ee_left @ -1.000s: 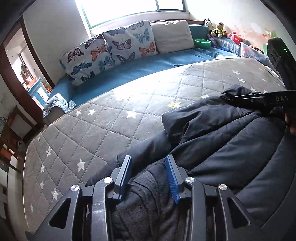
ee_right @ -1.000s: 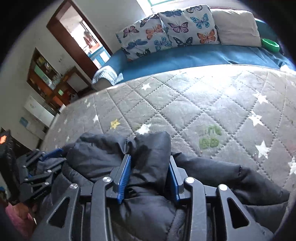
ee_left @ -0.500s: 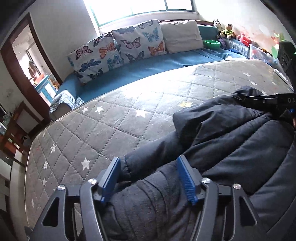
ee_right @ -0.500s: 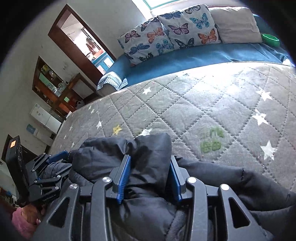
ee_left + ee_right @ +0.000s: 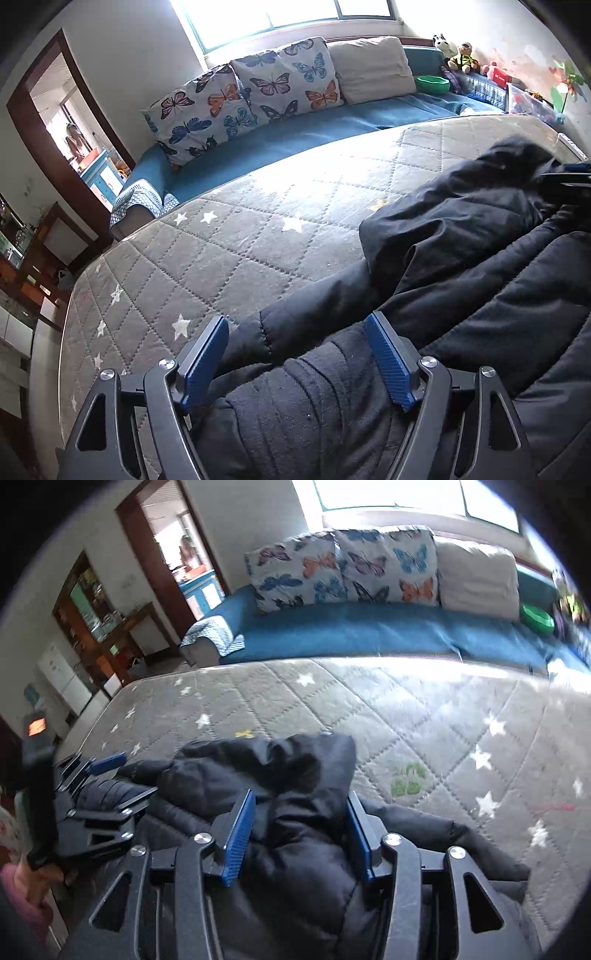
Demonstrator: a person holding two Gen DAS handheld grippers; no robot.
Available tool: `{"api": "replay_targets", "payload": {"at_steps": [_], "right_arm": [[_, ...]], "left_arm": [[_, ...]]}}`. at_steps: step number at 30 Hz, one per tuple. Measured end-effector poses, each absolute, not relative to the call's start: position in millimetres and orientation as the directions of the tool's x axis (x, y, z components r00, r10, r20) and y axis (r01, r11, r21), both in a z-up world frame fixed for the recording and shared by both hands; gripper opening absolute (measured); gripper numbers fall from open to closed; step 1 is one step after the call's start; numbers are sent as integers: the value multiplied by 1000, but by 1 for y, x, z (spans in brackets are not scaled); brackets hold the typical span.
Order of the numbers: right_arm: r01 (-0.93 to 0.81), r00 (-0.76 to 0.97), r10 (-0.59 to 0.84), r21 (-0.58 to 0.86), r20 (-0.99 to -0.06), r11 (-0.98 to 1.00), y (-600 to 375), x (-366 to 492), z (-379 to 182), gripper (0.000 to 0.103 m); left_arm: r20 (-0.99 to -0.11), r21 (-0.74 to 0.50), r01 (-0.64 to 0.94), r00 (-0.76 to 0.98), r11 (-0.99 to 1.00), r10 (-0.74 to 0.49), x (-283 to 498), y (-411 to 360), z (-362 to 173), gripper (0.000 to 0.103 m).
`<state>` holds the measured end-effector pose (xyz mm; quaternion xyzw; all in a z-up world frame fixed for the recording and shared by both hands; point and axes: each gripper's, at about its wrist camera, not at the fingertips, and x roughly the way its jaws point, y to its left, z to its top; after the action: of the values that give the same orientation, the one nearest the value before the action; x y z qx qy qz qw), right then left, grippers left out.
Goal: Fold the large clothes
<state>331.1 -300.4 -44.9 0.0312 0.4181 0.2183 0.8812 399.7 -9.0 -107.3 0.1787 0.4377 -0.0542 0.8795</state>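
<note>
You are at the release that ends one fold: the dark padded jacket [image 5: 461,258] lies bunched on the grey star-quilted mattress [image 5: 221,251], near its front edge, with the blue sofa [image 5: 295,136] and butterfly cushions [image 5: 258,92] well beyond it. Your left gripper [image 5: 295,358] has just been opening and now stands spread, its blue pads [image 5: 201,358] clear on either side of the ribbed cuff and sleeve end, which lie loose between them without being pinched. Your right gripper [image 5: 299,830] has also just been opening; a hump of the jacket sits between its jaws, the left pad showing a gap, while the right pad lies close against the fabric, so the hold looks let go rather than firm. In the right wrist view your left gripper [image 5: 107,775] shows at the jacket's far left end. The folded layer appears laid down but lumpy. Next, I judge, you need both claws lifted clear without dragging the slippery fabric, then a fresh grip chosen on an outer edge, likely the sleeve or hem, to bring it across the body evenly
</note>
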Motion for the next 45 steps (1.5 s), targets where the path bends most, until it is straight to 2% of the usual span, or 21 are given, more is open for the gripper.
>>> {"api": "replay_targets", "payload": {"at_steps": [3,11,17,20,26,38,42,45], "right_arm": [[-406,588,401,172,-702,897,-290,313,-33,61],[-403,740,271,-84,-616,911,-271,272,-2,61],[-550,612,380,-28,-694,835,-249,272,-24,62],[-534,573,342,-22,-745,845,-244,284,-48,62],[-517,578,358,10,-733,856,-249,290,-67,71],[-507,602,335,-23,-725,862,-245,288,-78,73],[-503,608,312,-50,-730,863,-242,286,-79,74],[-494,638,263,-123,-724,861,-234,277,-78,74]], "left_arm": [[-787,277,249,613,928,70,400,-10,-107,84],[-788,280,243,610,929,78,400,-12,-109,86],[-787,287,235,611,929,88,399,-13,-110,89],[-786,293,229,610,928,98,400,-12,-109,92],[-780,325,218,613,920,130,400,-16,-111,95],[-722,412,167,660,896,209,384,-20,-100,98],[-740,345,206,659,916,131,359,-17,-79,97],[-721,284,226,691,932,52,320,-14,-53,98]]}}
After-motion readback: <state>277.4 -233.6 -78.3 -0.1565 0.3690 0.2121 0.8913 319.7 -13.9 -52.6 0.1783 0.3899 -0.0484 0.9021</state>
